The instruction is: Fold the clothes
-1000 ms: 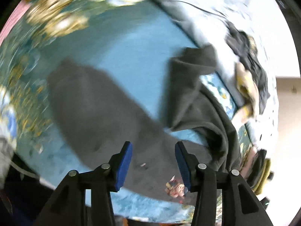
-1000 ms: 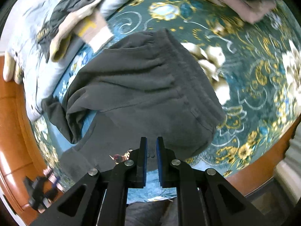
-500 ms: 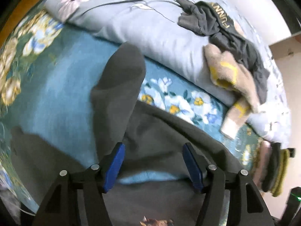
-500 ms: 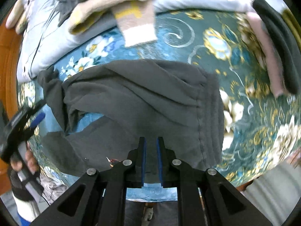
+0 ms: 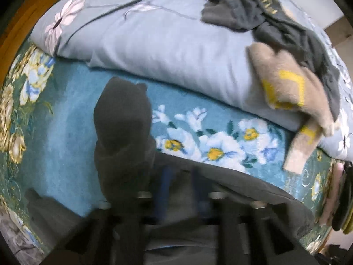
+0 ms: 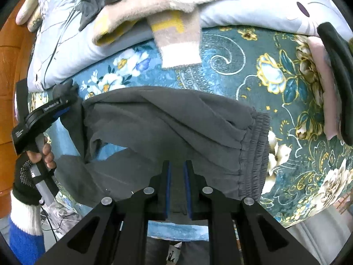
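Dark grey sweatpants (image 6: 172, 128) lie crumpled on a teal floral blanket (image 6: 253, 66), waistband to the right. My right gripper (image 6: 176, 172) is shut on the near edge of the pants. My left gripper (image 5: 178, 176) is blurred and shows through motion smear; its blue pads stand closer together over the pants fabric (image 5: 231, 187). In the right wrist view the left gripper (image 6: 64, 106) sits at the pants' left edge, on a leg fold. A pant leg (image 5: 123, 128) stands bunched upward in the left wrist view.
A pale blue duvet (image 5: 167, 39) lies behind, with a dark garment (image 5: 253, 8) and a beige-and-yellow sweater (image 5: 286, 88) on it. Folded clothes (image 6: 331, 84) are stacked at the right. An orange wooden bed frame (image 6: 8, 66) runs along the left.
My left gripper has moved forward onto the pants and its jaws have narrowed, blurred by motion. My right gripper stays shut on the pants edge, and the pants have spread a little flatter.
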